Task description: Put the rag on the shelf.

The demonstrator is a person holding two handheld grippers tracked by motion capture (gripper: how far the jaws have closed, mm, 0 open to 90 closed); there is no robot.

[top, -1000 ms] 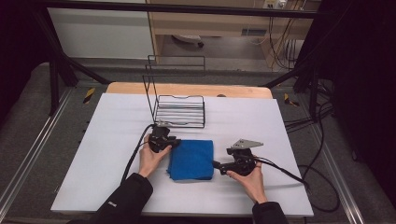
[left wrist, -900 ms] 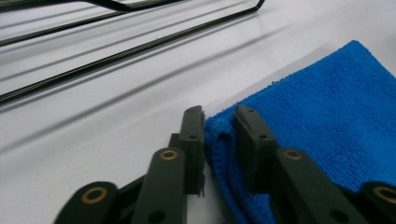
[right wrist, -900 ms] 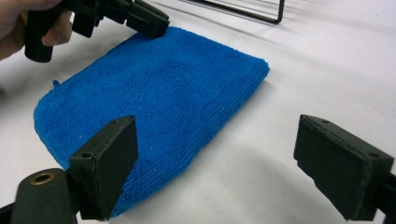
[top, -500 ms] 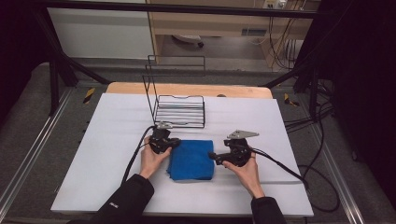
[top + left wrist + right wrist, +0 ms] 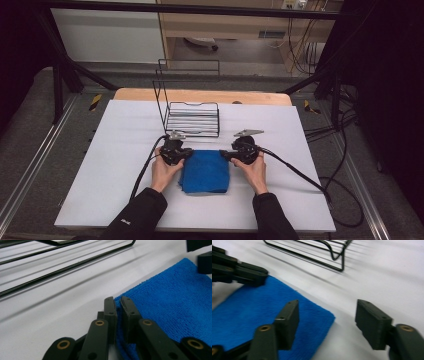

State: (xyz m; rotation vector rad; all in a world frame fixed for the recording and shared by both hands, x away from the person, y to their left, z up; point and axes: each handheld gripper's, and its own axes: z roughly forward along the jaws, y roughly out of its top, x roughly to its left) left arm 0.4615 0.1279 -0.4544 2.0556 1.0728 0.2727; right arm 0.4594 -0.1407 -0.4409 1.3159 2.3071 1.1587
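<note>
Blue microfibre cloth (image 5: 205, 171) lies folded flat on the white table (image 5: 115, 150), just in front of the black wire rack (image 5: 192, 117). The left gripper (image 5: 118, 305) is clenched on the cloth's far left corner. The right gripper (image 5: 327, 315) is spread wide, straddling the far right corner, apparently just above it.
</note>
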